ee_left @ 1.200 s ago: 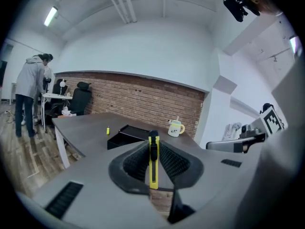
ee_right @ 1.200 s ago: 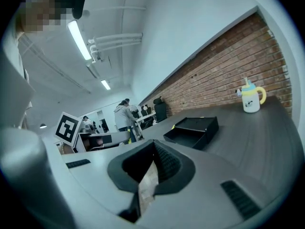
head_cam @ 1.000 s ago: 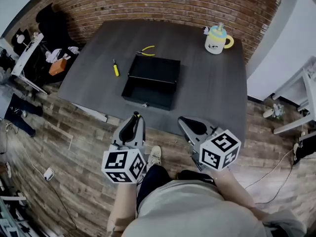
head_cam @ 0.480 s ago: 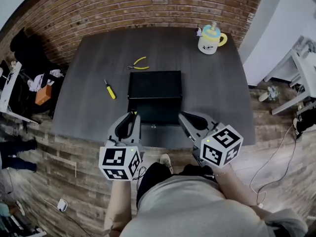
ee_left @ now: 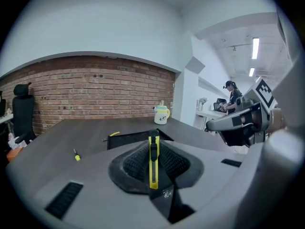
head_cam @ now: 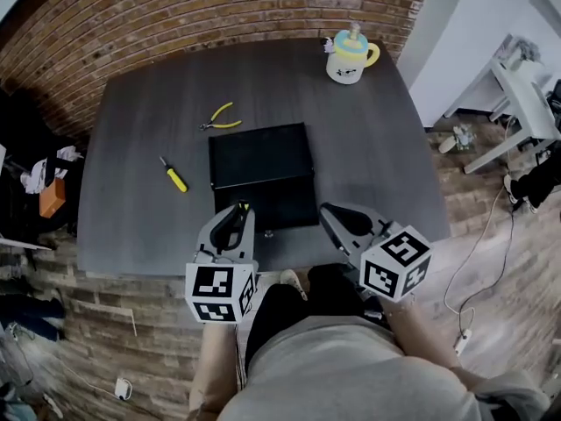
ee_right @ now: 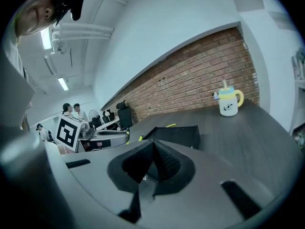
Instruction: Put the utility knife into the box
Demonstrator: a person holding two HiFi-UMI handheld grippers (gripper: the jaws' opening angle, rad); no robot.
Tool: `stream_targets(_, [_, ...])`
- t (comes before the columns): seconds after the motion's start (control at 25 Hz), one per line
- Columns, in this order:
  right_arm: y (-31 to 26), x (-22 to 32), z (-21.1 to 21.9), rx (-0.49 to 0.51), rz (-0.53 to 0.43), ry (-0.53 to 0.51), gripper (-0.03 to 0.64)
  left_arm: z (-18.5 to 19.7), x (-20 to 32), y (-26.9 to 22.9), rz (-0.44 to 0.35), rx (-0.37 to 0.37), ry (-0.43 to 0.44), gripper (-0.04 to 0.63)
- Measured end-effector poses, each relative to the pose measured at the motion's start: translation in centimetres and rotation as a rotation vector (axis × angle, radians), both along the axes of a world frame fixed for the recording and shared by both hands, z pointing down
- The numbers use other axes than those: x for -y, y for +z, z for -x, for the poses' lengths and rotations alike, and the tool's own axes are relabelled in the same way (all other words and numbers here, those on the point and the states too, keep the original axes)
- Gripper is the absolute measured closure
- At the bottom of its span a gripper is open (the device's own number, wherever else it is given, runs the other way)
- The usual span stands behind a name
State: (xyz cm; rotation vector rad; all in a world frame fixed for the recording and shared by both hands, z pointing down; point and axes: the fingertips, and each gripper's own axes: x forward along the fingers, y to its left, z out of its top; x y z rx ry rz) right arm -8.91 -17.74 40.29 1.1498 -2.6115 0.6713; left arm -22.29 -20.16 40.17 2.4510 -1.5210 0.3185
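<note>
Box (head_cam: 260,158) first: it is black and sits in the middle of the dark table (head_cam: 386,156). Its lid is up. The inside looks dark, and I cannot see anything in it.

The left gripper (head_cam: 236,214) is held above the near edge of the table, just in front of the box. Its jaws are squeezed tight on the utility knife (ee_left: 153,162). The knife is yellow and black, it stands up straight between the jaws, and its tip points toward the box. It is not in the box.

The right gripper (head_cam: 331,212) is beside the left one, near the box's front right corner. Its jaws are pressed together with nothing between them.

A yellow screwdriver (head_cam: 173,175) lies to the left of the box. Yellow pliers (head_cam: 219,117) lie just behind the box. A white cup (head_cam: 349,58) with a blue lid and a yellow handle stands far back on the right. The lid hides what is inside the cup.
</note>
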Motion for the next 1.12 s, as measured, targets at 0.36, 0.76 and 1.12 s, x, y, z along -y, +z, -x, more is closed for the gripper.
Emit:
stream_targets(0.36, [2.3, 1.1, 0.0, -0.006, 0.052, -0.042, 0.612, -1.8, 0.7, 2.7, 0.002, 0.281, 0.152, 0.517])
stream_targets(0.76, [3.1, 3.7, -1.1, 0.018, 0.086, -0.067, 0.612, -2.6, 3.0, 5.8, 0.052, 0.646, 0.360, 0.517])
stream_targets(1.12, [3.8, 4.8, -1.4, 0.018, 0.111, -0.076, 0.612, -3.8, 3.3, 9.4, 0.121, 0.776, 0.530, 0.517])
